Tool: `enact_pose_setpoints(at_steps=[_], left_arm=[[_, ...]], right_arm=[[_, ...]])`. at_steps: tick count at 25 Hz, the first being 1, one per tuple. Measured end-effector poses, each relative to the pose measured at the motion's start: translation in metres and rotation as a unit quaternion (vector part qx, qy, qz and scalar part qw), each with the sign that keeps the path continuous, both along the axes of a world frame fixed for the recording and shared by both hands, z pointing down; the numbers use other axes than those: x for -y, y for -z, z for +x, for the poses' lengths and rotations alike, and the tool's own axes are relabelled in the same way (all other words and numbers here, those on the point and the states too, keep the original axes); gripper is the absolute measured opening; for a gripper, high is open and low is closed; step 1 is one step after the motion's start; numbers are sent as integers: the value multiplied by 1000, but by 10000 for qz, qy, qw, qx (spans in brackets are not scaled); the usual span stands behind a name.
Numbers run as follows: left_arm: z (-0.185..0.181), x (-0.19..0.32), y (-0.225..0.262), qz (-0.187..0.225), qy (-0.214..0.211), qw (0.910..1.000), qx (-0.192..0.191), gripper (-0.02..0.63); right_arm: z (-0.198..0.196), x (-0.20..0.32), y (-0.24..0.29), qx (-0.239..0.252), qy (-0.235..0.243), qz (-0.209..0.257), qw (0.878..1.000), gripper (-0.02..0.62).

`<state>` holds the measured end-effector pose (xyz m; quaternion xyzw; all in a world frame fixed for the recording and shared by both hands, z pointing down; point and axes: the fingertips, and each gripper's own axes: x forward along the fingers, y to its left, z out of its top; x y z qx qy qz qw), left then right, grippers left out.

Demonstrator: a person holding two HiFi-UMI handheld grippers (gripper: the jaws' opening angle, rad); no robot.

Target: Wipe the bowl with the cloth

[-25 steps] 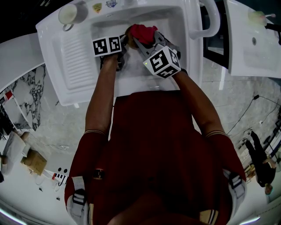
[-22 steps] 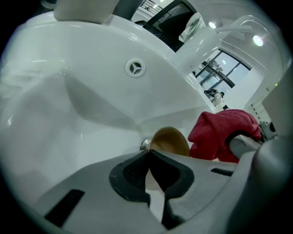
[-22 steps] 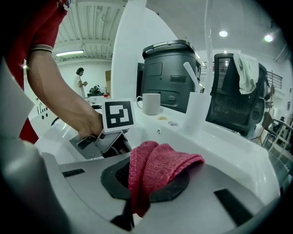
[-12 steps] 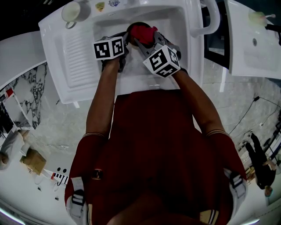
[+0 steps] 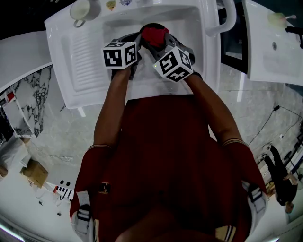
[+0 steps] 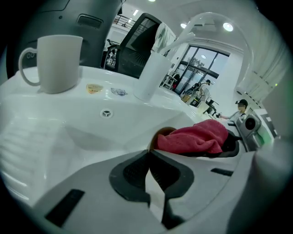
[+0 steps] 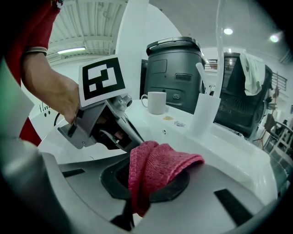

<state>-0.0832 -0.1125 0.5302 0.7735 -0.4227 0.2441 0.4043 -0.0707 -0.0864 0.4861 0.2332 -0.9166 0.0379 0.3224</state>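
Note:
My right gripper (image 5: pixel 158 45) is shut on a folded red cloth (image 5: pixel 154 36) over the white sink basin (image 5: pixel 189 21). The cloth (image 7: pixel 153 169) drapes over its dark pads and hides the tips. My left gripper (image 5: pixel 138 40) sits close beside it, its pads (image 6: pixel 132 171) pressed together. A brown rounded rim, seemingly the bowl (image 6: pixel 162 133), sits right at their tips, half hidden by the cloth (image 6: pixel 194 137). A dark arc of that bowl (image 5: pixel 150 25) shows just above the cloth. The right gripper view shows the left gripper (image 7: pixel 132 139) reaching behind the cloth; no bowl shows there.
A white mug (image 5: pixel 81 10) stands on the sink's back left corner, beside the ribbed draining board (image 5: pixel 83 59). A tall white holder (image 7: pixel 205 114) stands at the back rim, a dark appliance (image 7: pixel 176 73) behind it. The overflow hole (image 6: pixel 106 113) marks the basin's far wall.
The left gripper has risen and rolled, its marker cube drawing closer to the right one. A dark rim now shows above the cloth. The right gripper and cloth have kept still.

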Motion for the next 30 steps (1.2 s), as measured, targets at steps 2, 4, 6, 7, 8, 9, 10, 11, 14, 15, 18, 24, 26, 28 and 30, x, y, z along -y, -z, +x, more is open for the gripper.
enact_pose_setpoints(at_steps=[2, 4, 6, 7, 8, 9, 10, 11, 14, 15, 18, 24, 26, 28, 30], left_arm=[[1, -2, 6, 89, -44, 9999, 40, 14], [1, -4, 12, 174, -81, 9998, 86, 14], [0, -7, 17, 252, -110, 9995, 135, 14], [0, -8, 19, 288, -126, 9994, 156, 14], [-1, -9, 21, 322, -144, 9992, 178, 14], [-1, -10, 23, 355, -165, 9990, 205, 14], [-1, -11, 25, 389, -188, 9988, 239, 14], [-1, -12, 27, 426, -212, 9985, 280, 14], [0, -16, 34, 539, -271, 9974, 391, 14], [0, -17, 36, 569, -284, 9971, 418, 14], [-1, -21, 41, 648, -286, 9964, 465, 14], [-2, -26, 50, 784, -233, 9954, 494, 14], [-3, -26, 54, 833, -210, 9951, 495, 14], [-5, -26, 58, 884, -199, 9946, 507, 14], [-6, -27, 60, 936, -185, 9941, 525, 14]], right_arm=[[0, -1, 1, -7, -12, 15, 10000, 28], [-1, -1, 3, -4, -25, 33, 10000, 28], [-2, -2, 5, 2, -53, 53, 10000, 28], [-2, -2, 6, 7, -74, 68, 9999, 28], [-3, -2, 7, 14, -100, 86, 9999, 28], [-3, -2, 8, 22, -129, 107, 9999, 28], [-4, -2, 10, 29, -159, 130, 9998, 28], [-4, -1, 12, 36, -191, 157, 9997, 28], [-3, 1, 18, 43, -293, 239, 9993, 28], [-3, 1, 20, 41, -327, 260, 9991, 28], [-3, 1, 24, 40, -425, 313, 9986, 28], [2, 0, 34, 70, -639, 368, 9973, 28], [4, 0, 37, 97, -723, 360, 9967, 28], [6, 1, 41, 132, -791, 345, 9962, 28], [9, 1, 45, 169, -848, 337, 9957, 28]])
